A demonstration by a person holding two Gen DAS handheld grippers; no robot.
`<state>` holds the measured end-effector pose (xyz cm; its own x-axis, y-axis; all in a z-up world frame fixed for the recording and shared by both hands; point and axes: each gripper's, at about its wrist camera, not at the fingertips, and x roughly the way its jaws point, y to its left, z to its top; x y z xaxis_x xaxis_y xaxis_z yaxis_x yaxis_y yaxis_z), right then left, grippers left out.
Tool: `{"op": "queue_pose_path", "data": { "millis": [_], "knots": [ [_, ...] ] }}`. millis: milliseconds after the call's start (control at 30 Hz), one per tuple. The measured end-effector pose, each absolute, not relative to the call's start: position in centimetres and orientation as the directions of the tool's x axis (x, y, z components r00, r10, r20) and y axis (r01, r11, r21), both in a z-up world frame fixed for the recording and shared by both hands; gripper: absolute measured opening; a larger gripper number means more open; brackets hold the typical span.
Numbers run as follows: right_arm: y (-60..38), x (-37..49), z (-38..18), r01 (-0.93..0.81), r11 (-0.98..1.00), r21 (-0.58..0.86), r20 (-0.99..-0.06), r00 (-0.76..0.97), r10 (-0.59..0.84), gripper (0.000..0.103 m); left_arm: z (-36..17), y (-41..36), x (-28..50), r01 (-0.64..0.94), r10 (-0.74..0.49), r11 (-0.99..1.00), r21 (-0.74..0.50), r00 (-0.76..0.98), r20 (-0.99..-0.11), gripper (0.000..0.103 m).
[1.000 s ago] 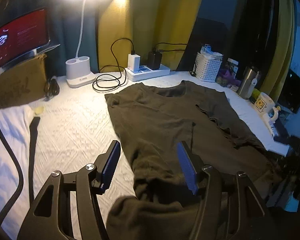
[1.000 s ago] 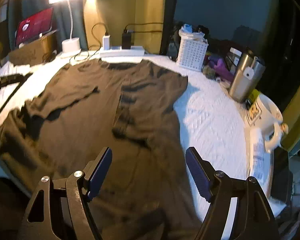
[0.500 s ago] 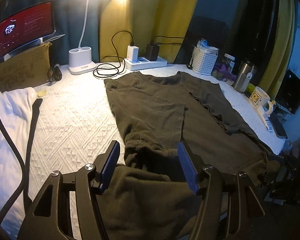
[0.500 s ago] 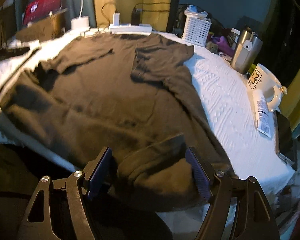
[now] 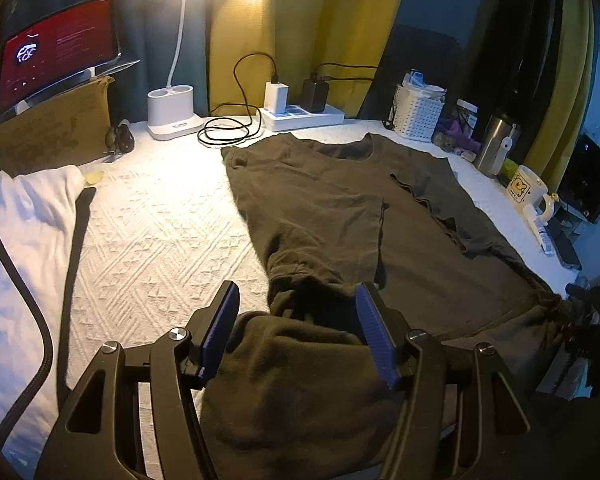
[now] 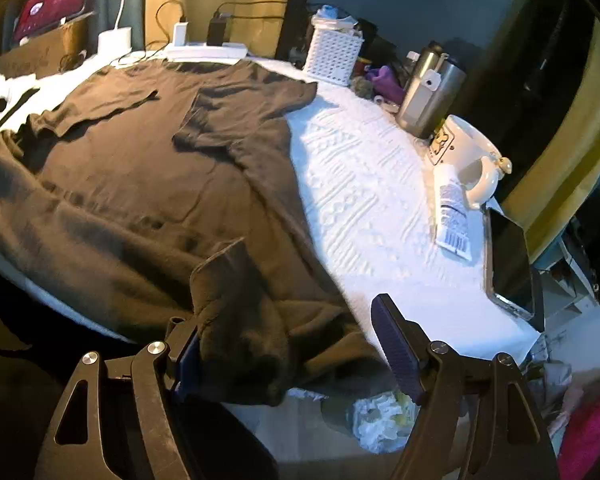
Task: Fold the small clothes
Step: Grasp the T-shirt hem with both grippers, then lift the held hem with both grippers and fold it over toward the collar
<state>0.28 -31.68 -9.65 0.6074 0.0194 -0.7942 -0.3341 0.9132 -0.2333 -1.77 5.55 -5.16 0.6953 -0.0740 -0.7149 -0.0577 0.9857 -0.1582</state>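
A dark olive T-shirt (image 5: pixel 340 208) lies spread on the white textured table cover (image 5: pixel 152 232), collar toward the far edge, both sleeves folded inward. It also shows in the right wrist view (image 6: pixel 148 160). My left gripper (image 5: pixel 296 336) is open at the near edge, its blue pads either side of the bunched left hem corner. My right gripper (image 6: pixel 288 344) is open at the shirt's right hem corner, where the cloth is rumpled and drapes over the table edge between the pads.
A lamp base (image 5: pixel 172 114), power strip (image 5: pixel 300 114) with coiled cable, white basket (image 5: pixel 418 114), steel tumbler (image 6: pixel 432 92), mug (image 6: pixel 468 160), tube (image 6: pixel 452 212) and tablet (image 6: pixel 508 264) line the far and right edges. White cloth (image 5: pixel 16 232) and a black cable lie left.
Both grippers have pulled back toward the near table edge, from over the shirt's body to its hem corners. The hem cloth now bunches between the open pads.
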Motion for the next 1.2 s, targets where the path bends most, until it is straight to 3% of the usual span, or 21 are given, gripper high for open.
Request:
{"op": "queue_pose_path", "data": {
  "millis": [100, 167, 333, 400, 500, 900, 1067, 1200],
  "knots": [
    [-32.1, 0.4, -9.2, -0.329, 0.918, -0.223, -0.785, 0.619, 0.031, 0.077, -5.2, 6.1, -2.1, -0.062, -0.067, 0.986, -0.152, 0.692, -0.719, 0.061],
    [-32.4, 0.6, -8.9, -0.316, 0.922, -0.223, -0.779, 0.626, 0.026, 0.068, -5.3, 6.6, -2.3, -0.063, -0.073, 0.985, -0.159, 0.686, -0.724, 0.061],
    [-33.5, 1.3, -8.8, -0.311, 0.932, -0.185, -0.789, 0.613, 0.048, 0.029, -6.2, 7.6, -2.7, -0.076, -0.084, 0.981, -0.179, 0.664, -0.743, 0.061],
    [-33.2, 1.3, -9.0, -0.331, 0.931, -0.156, -0.794, 0.602, 0.081, 0.017, -6.5, 7.9, -2.7, -0.063, -0.114, 0.977, -0.204, 0.654, -0.747, 0.061],
    [-32.4, 1.4, -9.2, -0.356, 0.922, -0.149, -0.796, 0.596, 0.102, 0.009, -7.0, 7.8, -2.8, -0.035, -0.152, 0.974, -0.225, 0.638, -0.755, 0.061],
    [-34.1, 2.2, -4.9, -0.308, 0.942, -0.132, -0.72, 0.683, 0.122, 0.005, -8.9, 7.0, -3.8, 0.052, -0.218, 0.972, -0.231, 0.579, -0.785, 0.06],
    [-33.8, 2.3, -4.4, -0.321, 0.938, -0.128, -0.709, 0.691, 0.14, 0.005, -7.5, 8.9, -2.2, -0.009, -0.19, 0.969, -0.248, 0.62, -0.762, 0.061],
    [-34.1, 2.4, -4.4, -0.315, 0.942, -0.113, -0.706, 0.692, 0.147, 0.005, -9.6, 10.0, 0.6, -0.01, -0.229, 0.958, -0.287, 0.576, -0.785, 0.061]
  ]
}}
